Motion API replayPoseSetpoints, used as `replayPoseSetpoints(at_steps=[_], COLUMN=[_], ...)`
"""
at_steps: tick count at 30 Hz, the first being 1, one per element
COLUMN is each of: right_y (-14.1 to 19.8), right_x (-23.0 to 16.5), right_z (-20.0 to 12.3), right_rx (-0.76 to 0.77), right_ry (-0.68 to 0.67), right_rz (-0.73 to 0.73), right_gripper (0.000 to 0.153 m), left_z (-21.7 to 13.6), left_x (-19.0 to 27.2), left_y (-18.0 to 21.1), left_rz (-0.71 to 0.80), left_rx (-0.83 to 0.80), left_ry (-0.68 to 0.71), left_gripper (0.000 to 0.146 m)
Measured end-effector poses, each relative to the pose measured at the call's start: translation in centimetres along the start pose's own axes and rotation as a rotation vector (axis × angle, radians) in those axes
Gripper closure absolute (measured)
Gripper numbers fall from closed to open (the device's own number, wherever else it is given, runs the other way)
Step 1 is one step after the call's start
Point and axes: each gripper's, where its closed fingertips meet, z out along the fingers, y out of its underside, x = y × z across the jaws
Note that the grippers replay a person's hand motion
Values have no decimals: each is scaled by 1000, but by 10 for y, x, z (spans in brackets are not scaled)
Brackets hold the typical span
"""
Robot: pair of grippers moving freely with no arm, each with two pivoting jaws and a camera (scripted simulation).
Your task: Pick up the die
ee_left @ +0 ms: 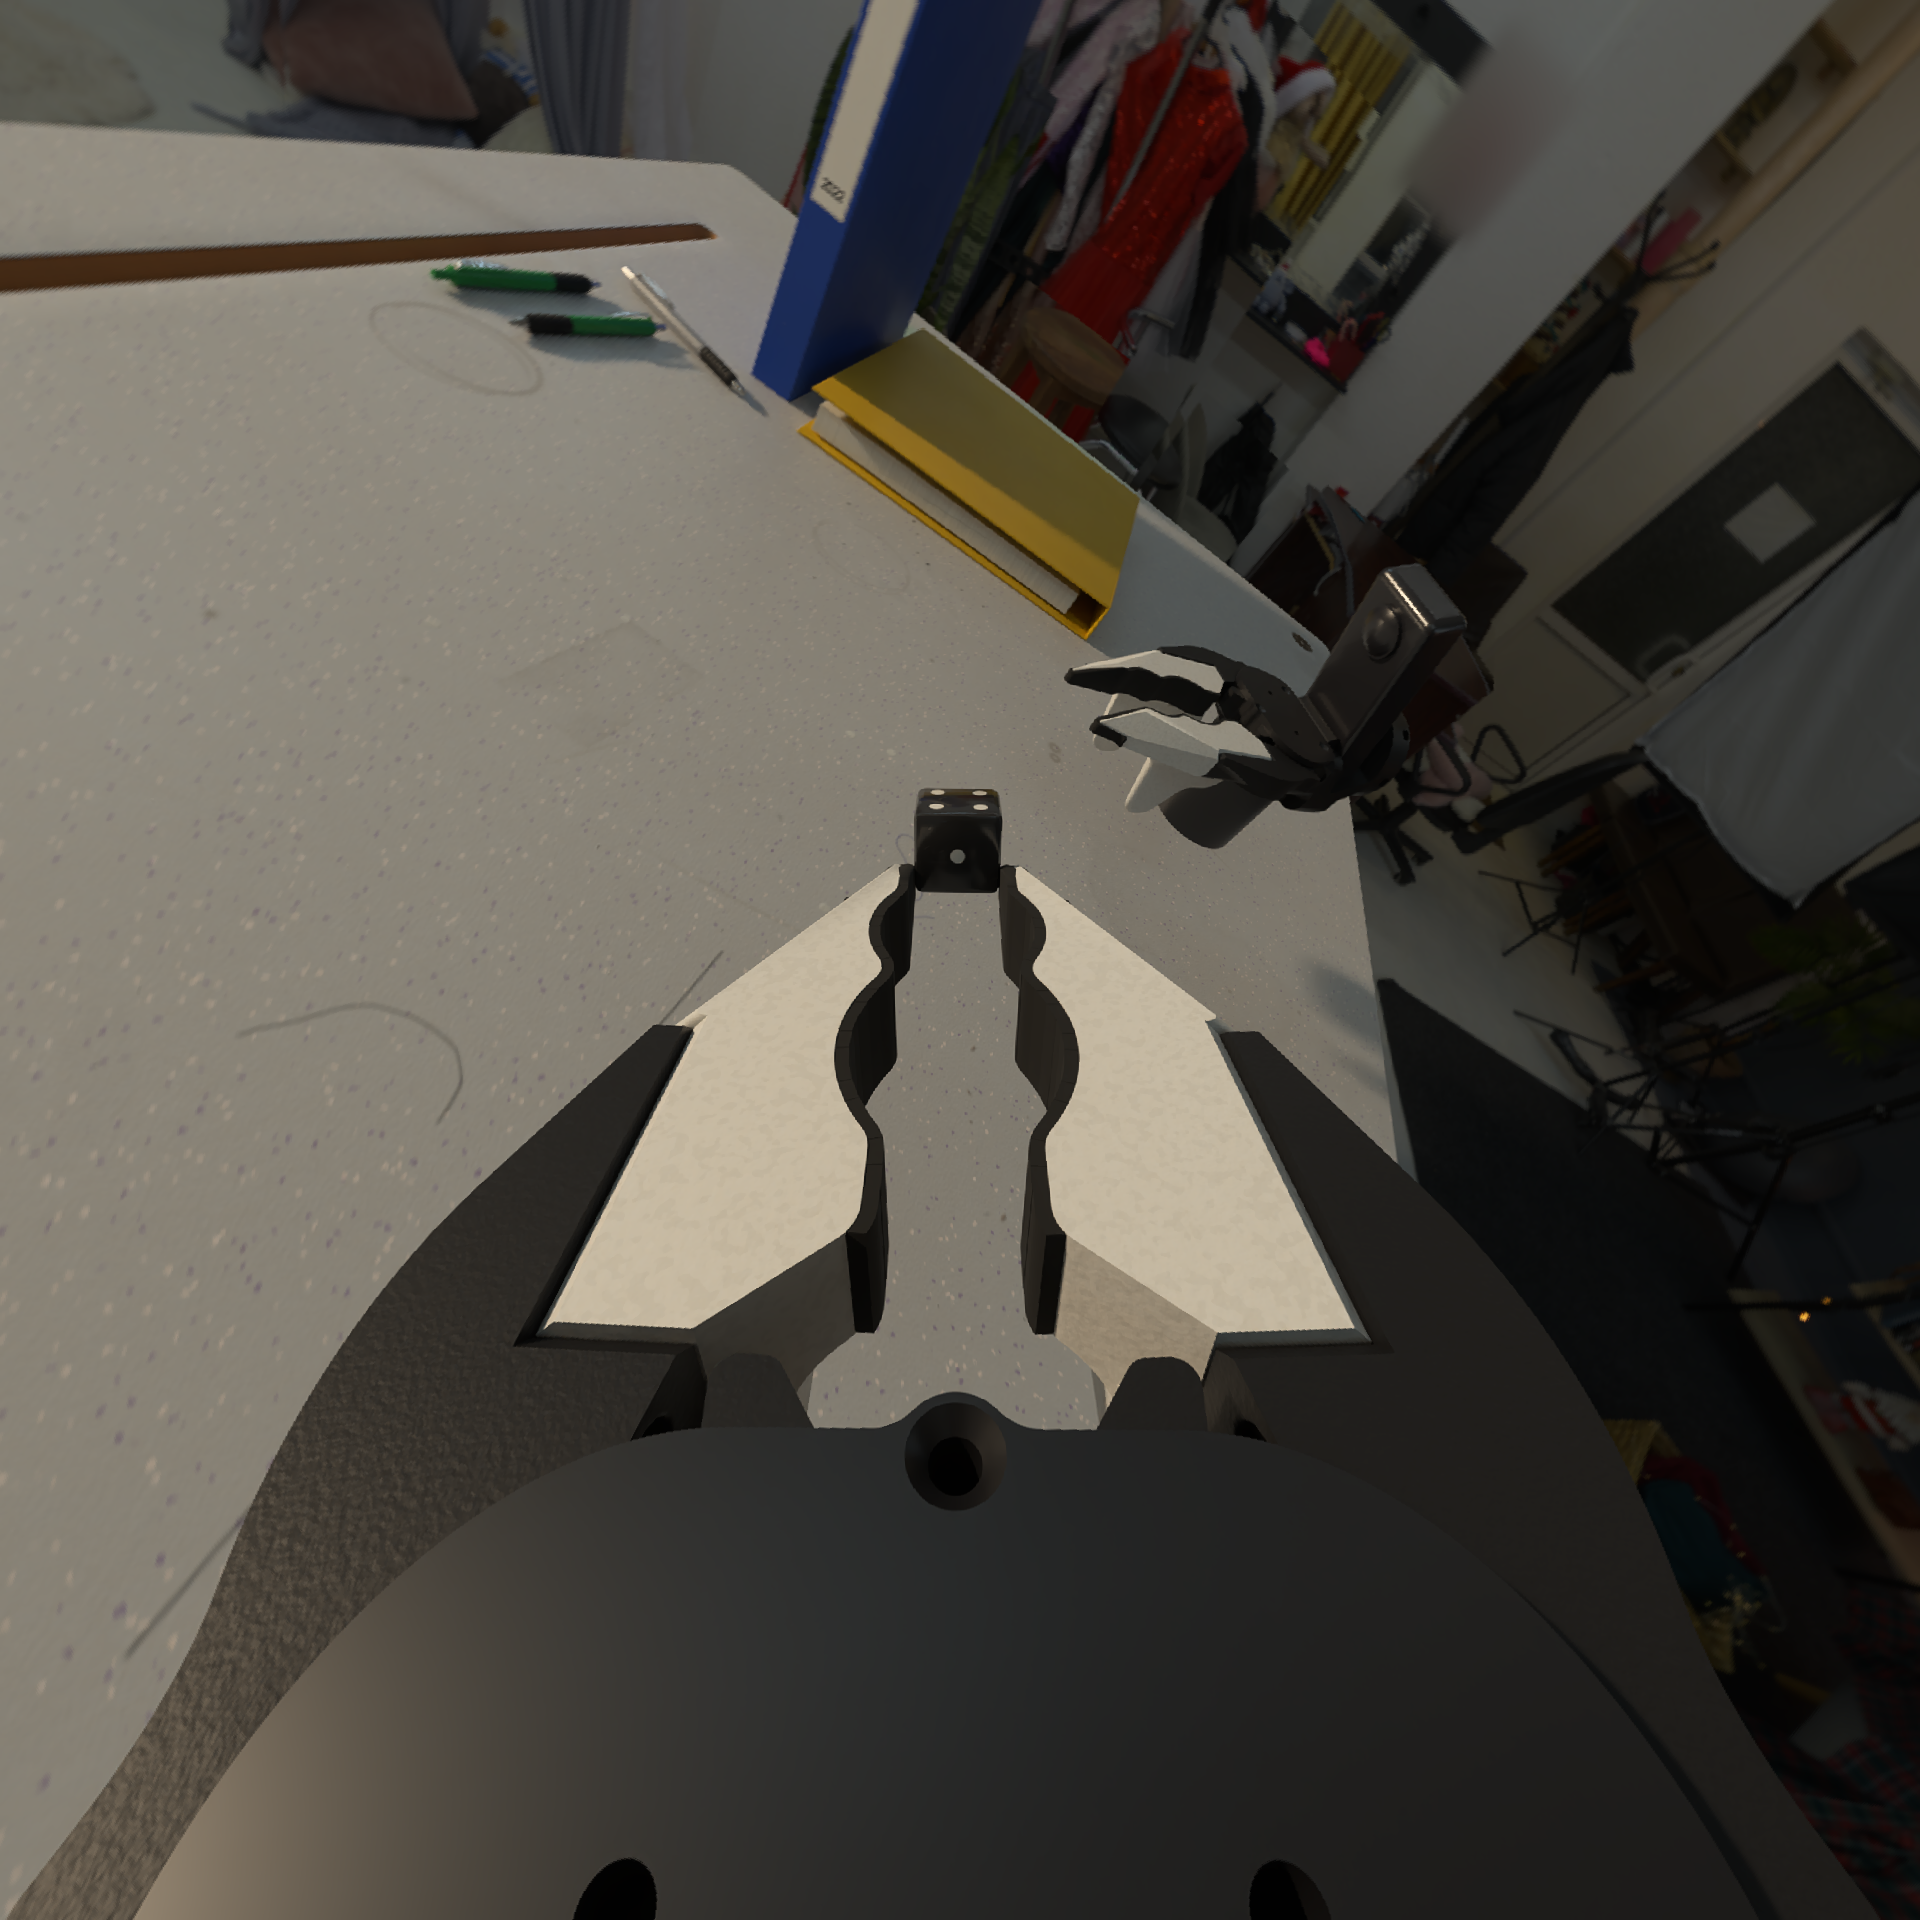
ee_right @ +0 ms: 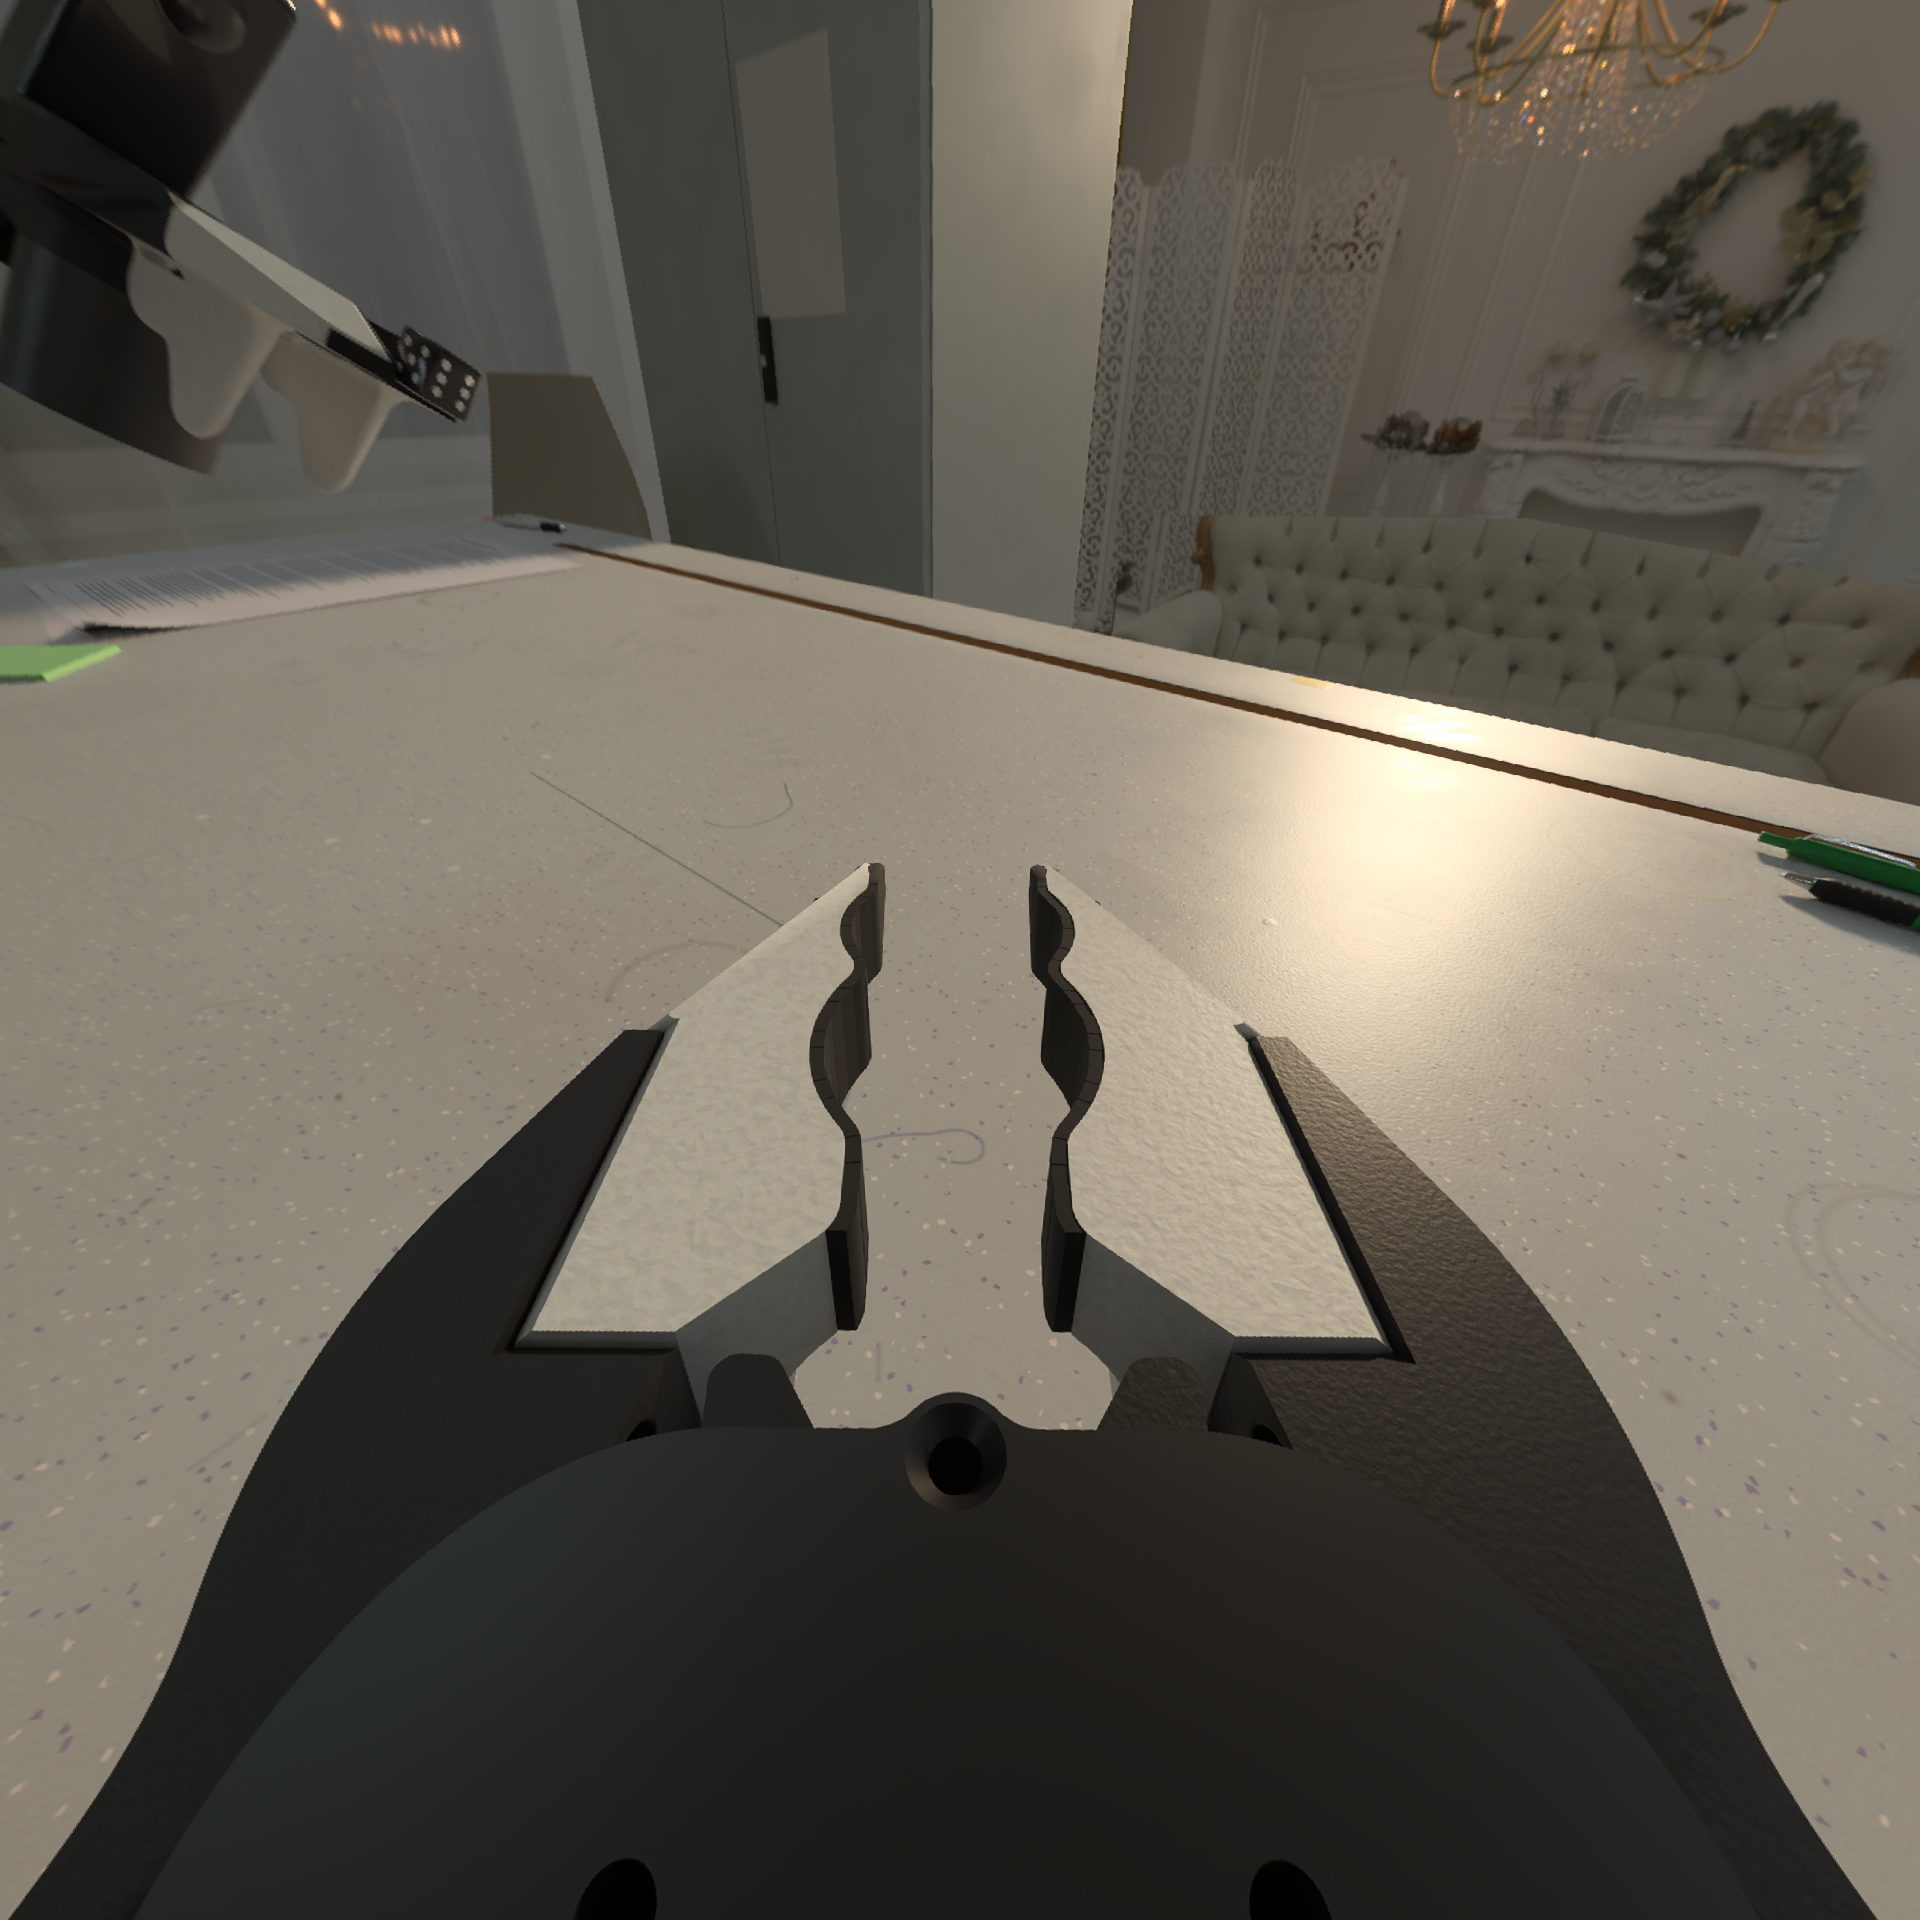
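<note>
A small black die [ee_left: 957,842] with white pips is pinched between the tips of my left gripper [ee_left: 957,881], which is shut on it. In the right wrist view the left gripper [ee_right: 416,390] shows at the upper left, holding the die [ee_right: 442,376] well above the table. My right gripper [ee_right: 957,883] is open and empty, low over the pale speckled table [ee_right: 1351,1039]. In the left wrist view the right gripper [ee_left: 1101,707] shows to the right of the die, near the table's edge.
Two green pens [ee_left: 516,278] and a silver pen [ee_left: 681,327] lie at the far side. A blue binder [ee_left: 883,187] stands by a yellow binder [ee_left: 987,478] lying flat. A green note pad [ee_right: 52,660] and printed sheets [ee_right: 281,582] lie at the far left.
</note>
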Motion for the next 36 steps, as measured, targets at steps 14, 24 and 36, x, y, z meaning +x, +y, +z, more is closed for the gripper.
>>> replayPoseSetpoints(at_steps=[14,24,36], right_y=[3,-13,-10], right_x=[-4,2,6], right_z=[-6,-18,-16], right_rx=[13,131,111], right_ry=[-40,-31,-18], right_rz=[48,60,41], right_gripper=[126,128,128], left_z=[39,65,60], left_x=[24,19,14], left_y=[-24,-24,-8], left_rz=[147,158,90], left_rx=[12,-28,9], left_ry=[50,57,98], left_gripper=[130,130,130])
